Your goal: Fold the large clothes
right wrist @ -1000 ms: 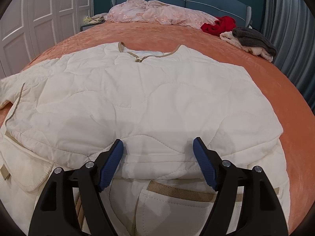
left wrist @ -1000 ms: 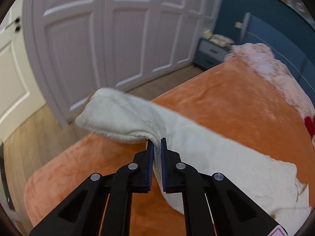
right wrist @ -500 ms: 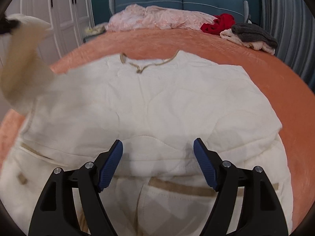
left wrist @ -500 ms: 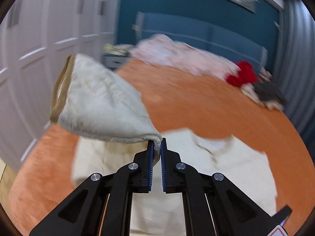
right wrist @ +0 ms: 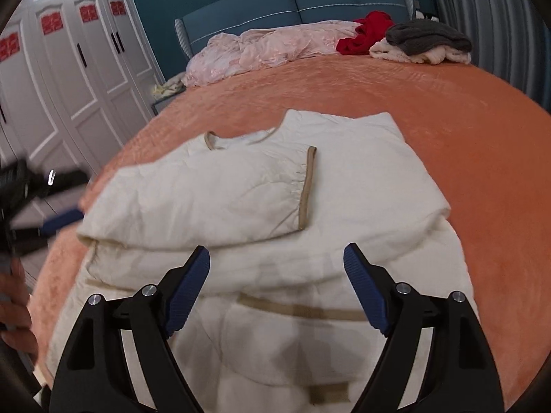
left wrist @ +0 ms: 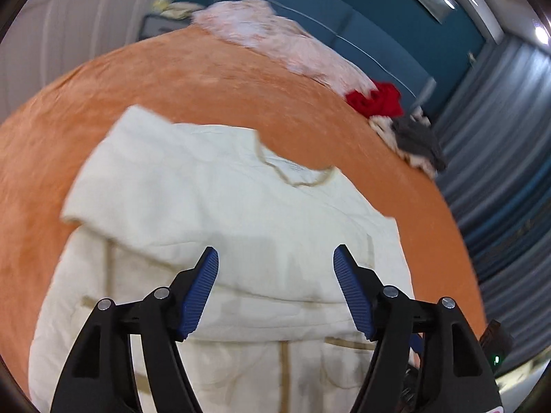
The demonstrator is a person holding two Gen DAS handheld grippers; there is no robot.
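Lying on the orange bed [right wrist: 430,110], cream jacket [right wrist: 261,213], sleeve [right wrist: 213,199] folded across.

left wrist: above jacket [left wrist: 241,213], facing headboard | right wrist: same

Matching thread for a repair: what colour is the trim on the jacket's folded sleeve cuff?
Tan, on the cream quilted jacket; clearest in the right wrist view.

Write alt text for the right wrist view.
A cream quilted jacket lies flat on an orange bedspread, one tan-cuffed sleeve folded across its chest. The open right gripper hovers over the hem, holding nothing. A pink blanket and a small clothes pile sit by the blue headboard.
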